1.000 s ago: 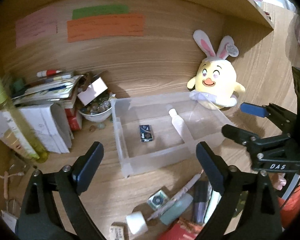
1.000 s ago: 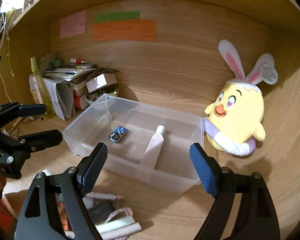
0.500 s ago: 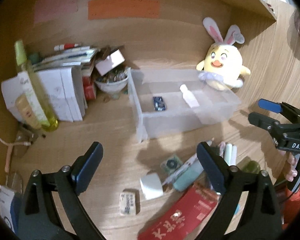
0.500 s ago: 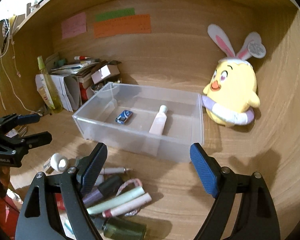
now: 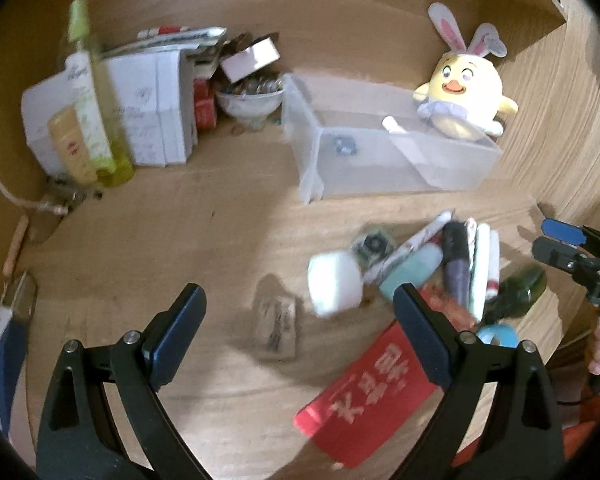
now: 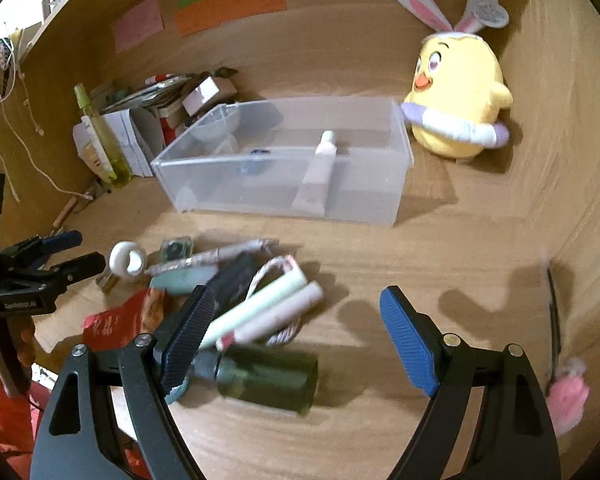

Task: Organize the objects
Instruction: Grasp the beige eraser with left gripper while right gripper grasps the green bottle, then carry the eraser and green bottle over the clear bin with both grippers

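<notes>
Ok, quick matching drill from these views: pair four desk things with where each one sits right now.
Things:
1. white tube
2. dark green bottle
3. yellow plush chick
4. white tape roll

Places:
A. beside the clear bin, at its right end
B. inside the clear bin
C. left end of the desk pile
D. lying on the desk, nearest the right gripper

Pairs: 1-B, 2-D, 3-A, 4-C
</notes>
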Tool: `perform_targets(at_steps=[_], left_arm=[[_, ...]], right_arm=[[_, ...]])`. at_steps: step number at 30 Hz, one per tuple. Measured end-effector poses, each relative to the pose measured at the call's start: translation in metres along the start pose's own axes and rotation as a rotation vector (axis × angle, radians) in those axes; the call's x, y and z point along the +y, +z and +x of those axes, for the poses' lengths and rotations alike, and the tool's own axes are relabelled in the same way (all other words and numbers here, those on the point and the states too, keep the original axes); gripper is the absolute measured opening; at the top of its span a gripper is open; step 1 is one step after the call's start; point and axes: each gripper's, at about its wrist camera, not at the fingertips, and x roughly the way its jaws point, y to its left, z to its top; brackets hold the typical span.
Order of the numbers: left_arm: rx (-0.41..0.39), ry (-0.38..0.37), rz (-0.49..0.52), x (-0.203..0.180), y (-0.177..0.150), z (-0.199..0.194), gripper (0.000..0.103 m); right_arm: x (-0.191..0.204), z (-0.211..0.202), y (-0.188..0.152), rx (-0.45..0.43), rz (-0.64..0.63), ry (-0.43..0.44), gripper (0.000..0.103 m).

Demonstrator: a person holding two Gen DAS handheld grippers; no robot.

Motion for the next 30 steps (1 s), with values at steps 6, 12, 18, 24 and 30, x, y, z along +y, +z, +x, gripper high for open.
perform_targets(at_steps=[6,12,18,24,30], left_arm=[[0.050,0.007,-0.040,0.015,-0.019,0.008,0.087],[0.065,0.013,-0.053,0.020,-0.023,0.017,0.065],[0.047,0.023,-0.049,0.019,-0.022,0.019,0.040],[0.041,0.016,-0.053,0.019,-0.021,0.020,0.024],[0.028,0.018,-0.065,0.020,-0.019,0.016,0.024]], right_arm=[[0.003,0.003,-0.016,0.026,0.042,0.020,0.083],[0.005,0.008,-0.030,0.044,0.067,0.016,0.083],[0.003,0.009,-0.035,0.050,0.083,0.025,0.070],[0.005,0.008,-0.036,0.041,0.075,0.029,0.056],[0.002,-0.004,-0.032,-0.002,0.061,0.017,0.055]])
